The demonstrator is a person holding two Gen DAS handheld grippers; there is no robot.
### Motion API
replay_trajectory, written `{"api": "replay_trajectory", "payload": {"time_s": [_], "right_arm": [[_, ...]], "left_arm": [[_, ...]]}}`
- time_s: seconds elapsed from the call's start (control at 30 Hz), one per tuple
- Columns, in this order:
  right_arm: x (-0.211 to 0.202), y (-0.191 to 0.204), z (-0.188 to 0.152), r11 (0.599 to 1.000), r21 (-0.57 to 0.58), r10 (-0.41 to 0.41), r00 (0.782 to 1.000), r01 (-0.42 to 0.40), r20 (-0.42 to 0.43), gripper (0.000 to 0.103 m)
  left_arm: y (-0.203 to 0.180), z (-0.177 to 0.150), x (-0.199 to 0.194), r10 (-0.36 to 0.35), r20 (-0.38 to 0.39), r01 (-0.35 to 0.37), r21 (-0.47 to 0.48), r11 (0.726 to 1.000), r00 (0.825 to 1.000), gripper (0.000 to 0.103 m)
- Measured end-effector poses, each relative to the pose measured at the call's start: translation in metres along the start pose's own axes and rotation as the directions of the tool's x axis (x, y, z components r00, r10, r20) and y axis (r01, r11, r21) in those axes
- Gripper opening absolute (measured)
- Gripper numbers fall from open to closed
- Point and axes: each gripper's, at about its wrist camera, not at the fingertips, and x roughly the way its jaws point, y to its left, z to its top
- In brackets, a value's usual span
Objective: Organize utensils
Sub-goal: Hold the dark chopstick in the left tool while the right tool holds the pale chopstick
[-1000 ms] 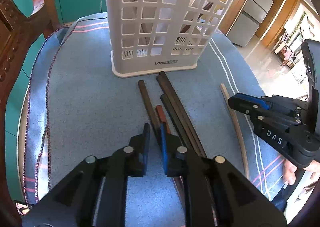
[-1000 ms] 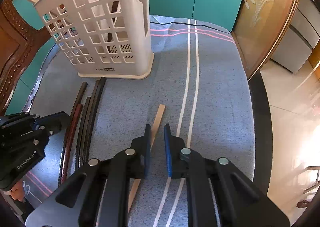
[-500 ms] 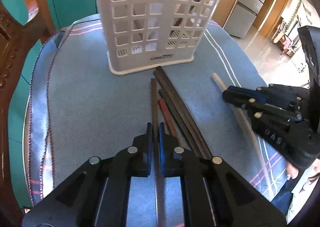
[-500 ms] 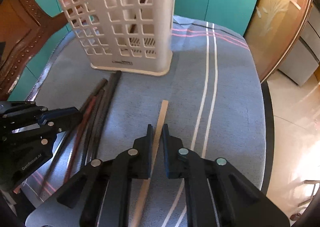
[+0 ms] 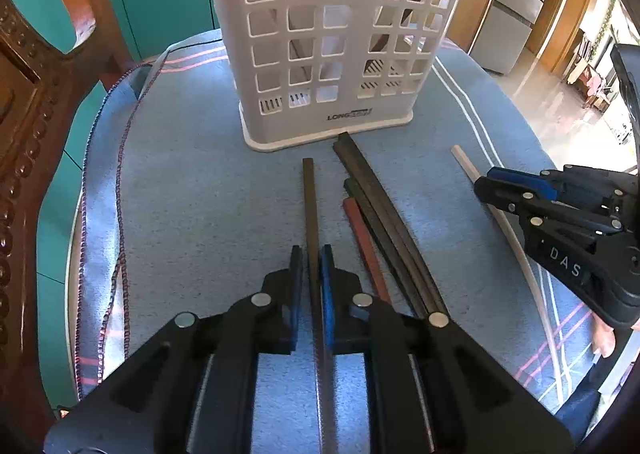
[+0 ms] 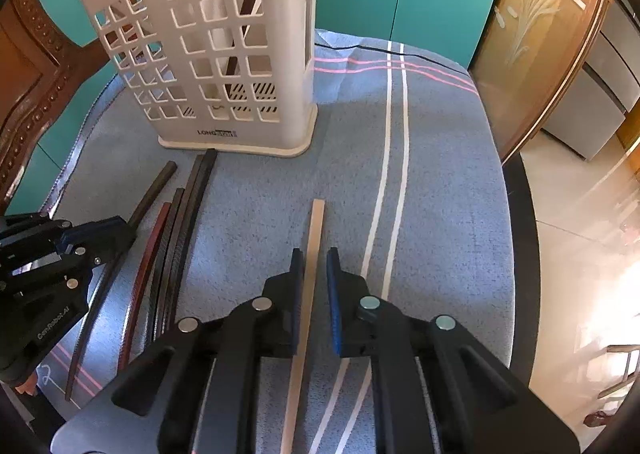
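A white slotted utensil basket stands at the back of the blue cloth, with a few sticks inside. My left gripper straddles a dark chopstick that lies pointing at the basket. Its jaws are opening, and a thin gap shows beside the stick. My right gripper straddles a pale wooden chopstick. Its jaws are also opening, with clear space at the right pad. Each gripper shows in the other's view, the right gripper and the left gripper.
Several more dark chopsticks and a red one lie between the two grippers. The striped blue cloth covers a round table. A carved wooden chair stands at the left, teal cabinets behind, and floor to the right.
A second ago both jaws stood apart near their sticks. Half a second ago each had closed around its chopstick. Now both have eased slightly wider, with the sticks still between them.
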Motion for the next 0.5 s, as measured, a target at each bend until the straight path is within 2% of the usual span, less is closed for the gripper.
{"api": "replay_trajectory", "payload": {"time_s": [0.2, 0.5], "right_arm": [[0.002, 0.008, -0.006, 1.000, -0.016, -0.027, 1.000, 0.026, -0.009, 0.015], [0.003, 0.009, -0.006, 0.999, -0.022, -0.046, 0.999, 0.046, -0.007, 0.021]], "left_arm": [[-0.009, 0.001, 0.005, 0.023, 0.003, -0.023, 0.015, 1.000, 1.000, 0.012], [-0.017, 0.001, 0.007, 0.054, 0.009, -0.054, 0.028, 0.998, 0.999, 0.019]]}}
